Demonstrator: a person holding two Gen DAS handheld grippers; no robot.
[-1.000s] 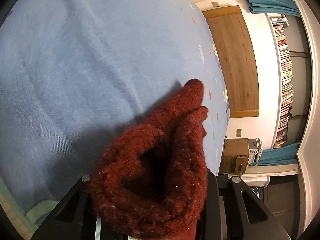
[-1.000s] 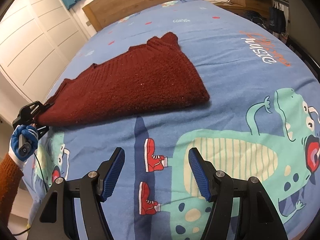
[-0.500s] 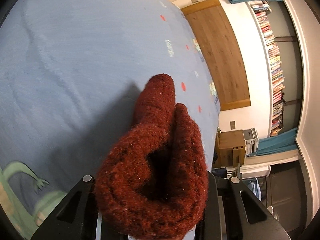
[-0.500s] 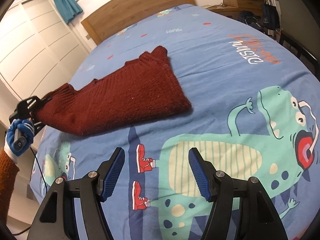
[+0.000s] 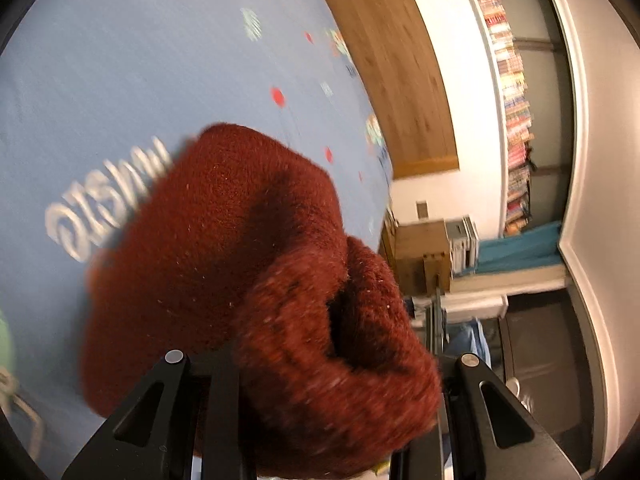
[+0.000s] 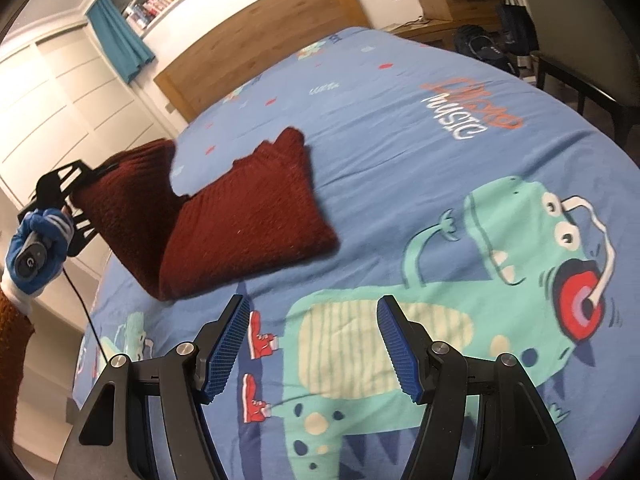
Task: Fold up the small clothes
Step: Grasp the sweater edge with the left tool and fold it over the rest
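A bedroom with a wooden headboard (image 6: 256, 36), white panelled wardrobe doors (image 6: 68, 116), a teal curtain (image 6: 120, 48) and shelves of books (image 5: 516, 92) surrounds a bed (image 6: 400, 140) covered in a blue sheet printed with a green dinosaur (image 6: 460, 280) wearing headphones, small red boots (image 6: 260, 336) and the word "music". A dark red knitted sweater (image 6: 248, 216) lies on the sheet towards the head of the bed and its left side, with most of its body flat on the fabric and one end drawn up off the bed. That raised end sits in the left gripper (image 6: 86, 178), whose jaws are clamped on the bunched knit; in the left wrist view the wool (image 5: 280, 288) fills the space between the two black arms and hides the pads. A hand in a blue and white glove (image 6: 38, 248) grips the handle of that tool, with a rust-coloured sleeve (image 6: 12, 332) below it and a black cable hanging down beside the bed. The right gripper (image 6: 310, 350) hovers above the dinosaur print nearer the foot of the bed, its blue ribbed pads (image 6: 226, 348) standing well apart with nothing between them, clear of the sweater. A wooden bedside cabinet (image 5: 420, 256) stands beyond the far edge of the bed
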